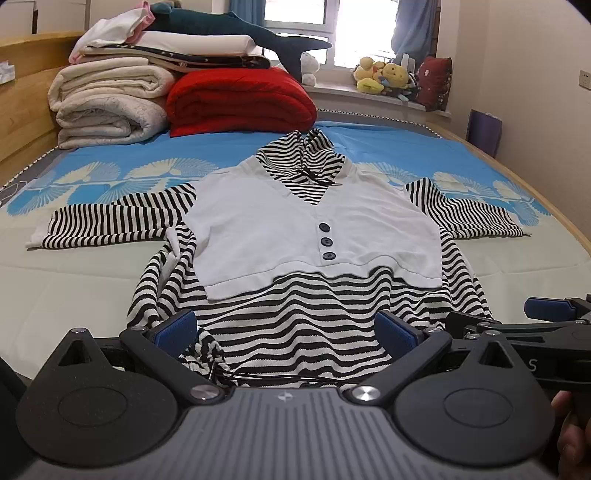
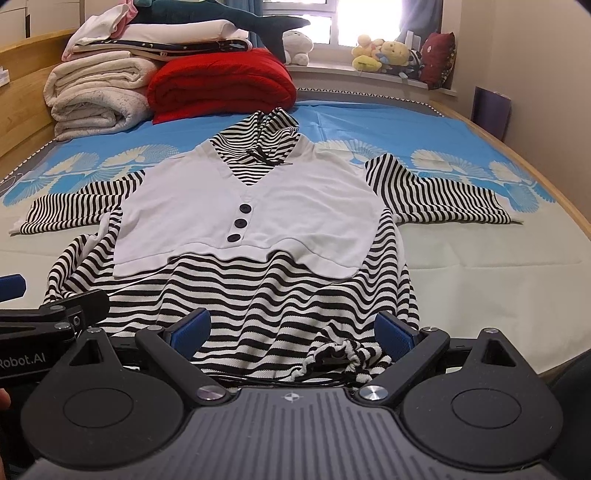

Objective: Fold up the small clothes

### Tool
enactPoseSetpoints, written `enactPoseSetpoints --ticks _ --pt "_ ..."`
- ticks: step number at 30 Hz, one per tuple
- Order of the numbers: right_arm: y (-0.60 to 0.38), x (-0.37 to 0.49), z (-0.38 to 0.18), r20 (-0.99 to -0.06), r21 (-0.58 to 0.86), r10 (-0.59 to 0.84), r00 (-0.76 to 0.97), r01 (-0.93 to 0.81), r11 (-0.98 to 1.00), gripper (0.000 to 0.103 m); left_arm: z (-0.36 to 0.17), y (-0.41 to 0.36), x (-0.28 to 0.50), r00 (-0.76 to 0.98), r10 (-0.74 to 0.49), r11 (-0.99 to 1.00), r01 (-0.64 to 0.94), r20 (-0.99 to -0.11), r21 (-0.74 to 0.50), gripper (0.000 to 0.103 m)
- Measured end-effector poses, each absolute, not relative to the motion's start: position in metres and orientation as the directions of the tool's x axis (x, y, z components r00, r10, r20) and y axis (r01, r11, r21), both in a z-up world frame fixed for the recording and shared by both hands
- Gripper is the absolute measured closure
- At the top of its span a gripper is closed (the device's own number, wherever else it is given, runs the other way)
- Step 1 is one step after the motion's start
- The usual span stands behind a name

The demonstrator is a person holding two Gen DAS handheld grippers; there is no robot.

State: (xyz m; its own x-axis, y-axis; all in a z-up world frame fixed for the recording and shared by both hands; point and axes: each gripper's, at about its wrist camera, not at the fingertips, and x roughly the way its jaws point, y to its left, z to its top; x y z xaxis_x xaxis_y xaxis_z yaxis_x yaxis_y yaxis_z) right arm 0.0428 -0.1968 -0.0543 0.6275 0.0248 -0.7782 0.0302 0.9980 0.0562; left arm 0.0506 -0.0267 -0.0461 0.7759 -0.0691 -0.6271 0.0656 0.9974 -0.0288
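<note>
The black-and-white striped hooded top with white buttoned front (image 1: 314, 229) lies flat on the bed (image 1: 74, 288), sleeves outstretched, while left tool (image 1: 286, 330) and right tool (image 2: 293, 328), both spread wide, hover at its hem, seemingly ready to grab it.

A bed sheet (image 1: 388, 147), blue with pale fan shapes, covers the far part of the bed; at its far left corner sits a stack of cream blankets (image 1: 107, 107) with a folded red quilt (image 1: 240, 99) touching its right side. A dark plush shark (image 1: 236, 26) lies across the stack; soft toys (image 1: 384, 75) crowd the windowsill (image 1: 332, 90) beyond the bed's far edge.
</note>
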Motion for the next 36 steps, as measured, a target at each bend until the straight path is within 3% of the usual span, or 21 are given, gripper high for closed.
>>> enactPoseSetpoints --ticks 36 --pt "-0.196 0.048 -0.066 -0.784 0.043 0.014 0.621 0.032 0.999 0.008 -0.047 -0.025 0.05 0.775 -0.069 0.997 0.065 -0.628 -0.029 0.001"
